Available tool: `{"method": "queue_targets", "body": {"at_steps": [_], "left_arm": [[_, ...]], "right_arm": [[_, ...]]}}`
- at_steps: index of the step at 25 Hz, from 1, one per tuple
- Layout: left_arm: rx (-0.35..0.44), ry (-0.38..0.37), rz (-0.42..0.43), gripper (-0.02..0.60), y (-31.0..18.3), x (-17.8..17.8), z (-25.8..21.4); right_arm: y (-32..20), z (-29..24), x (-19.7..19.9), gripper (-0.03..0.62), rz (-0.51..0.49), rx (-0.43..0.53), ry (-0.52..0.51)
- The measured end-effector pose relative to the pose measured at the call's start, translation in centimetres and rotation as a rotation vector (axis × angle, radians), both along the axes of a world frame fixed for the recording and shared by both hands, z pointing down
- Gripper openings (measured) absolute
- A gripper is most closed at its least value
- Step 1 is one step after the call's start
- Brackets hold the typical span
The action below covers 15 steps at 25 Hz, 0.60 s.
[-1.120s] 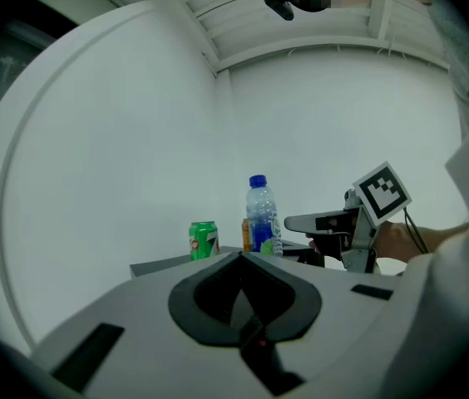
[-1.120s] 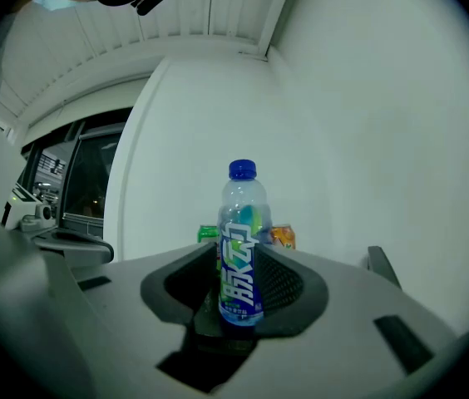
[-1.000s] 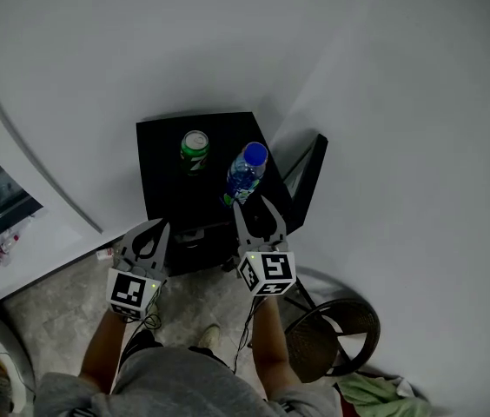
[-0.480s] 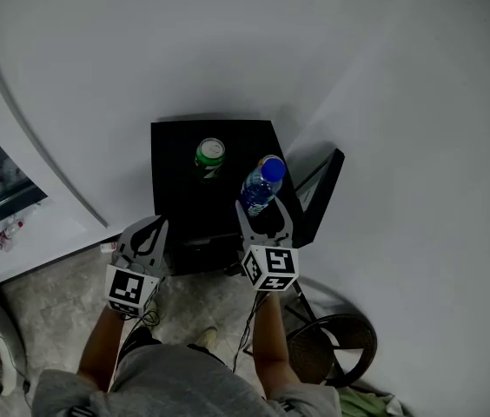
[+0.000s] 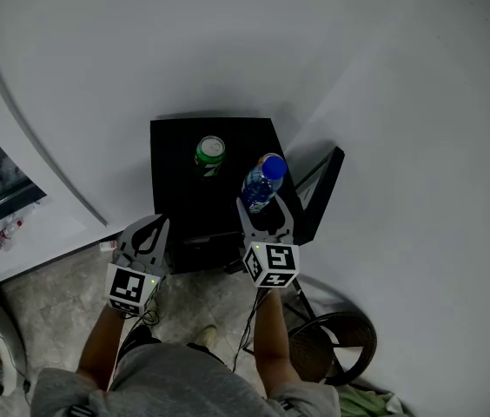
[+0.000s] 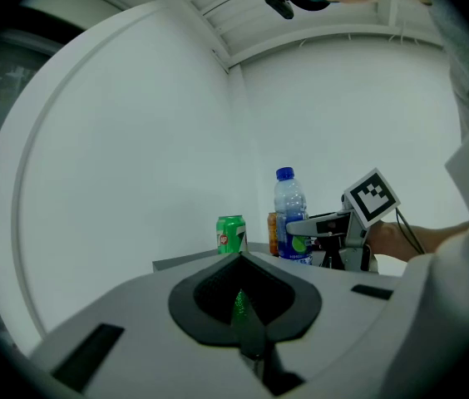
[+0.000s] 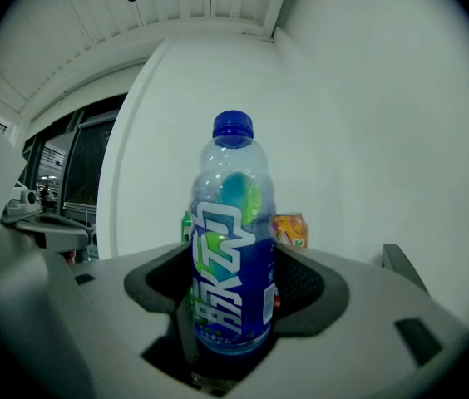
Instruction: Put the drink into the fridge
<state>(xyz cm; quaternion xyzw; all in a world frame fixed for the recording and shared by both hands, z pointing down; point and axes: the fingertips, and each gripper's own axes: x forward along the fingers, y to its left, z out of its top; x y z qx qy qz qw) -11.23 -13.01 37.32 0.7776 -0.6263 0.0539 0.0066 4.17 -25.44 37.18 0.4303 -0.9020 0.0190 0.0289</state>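
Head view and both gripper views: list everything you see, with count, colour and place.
table: one, black, by the white wall
green can: one, green, on the table, left of the bottle
bottle: one, clear with blue cap and label, on the table's right side
orange can: one, orange, behind the bottle
frame: one, black, right of the table
chair: one, dark, on the floor, lower right
left tool: one, grey, jaws shut, empty, short of the table
right tool: one, grey, jaws just opened, bottle between them
arms: two, behind the tools
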Motion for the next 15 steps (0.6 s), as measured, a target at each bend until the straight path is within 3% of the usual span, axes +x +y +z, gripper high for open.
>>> {"method": "queue_targets", "body": {"at_steps": [15], "left_arm": [[0.035, 0.003, 0.031, 0.005, 1.8, 0.7, -1.2]], "right_arm": [[2.2, -3.7, 2.1, 0.31, 0.046, 0.086, -0.042]]}}
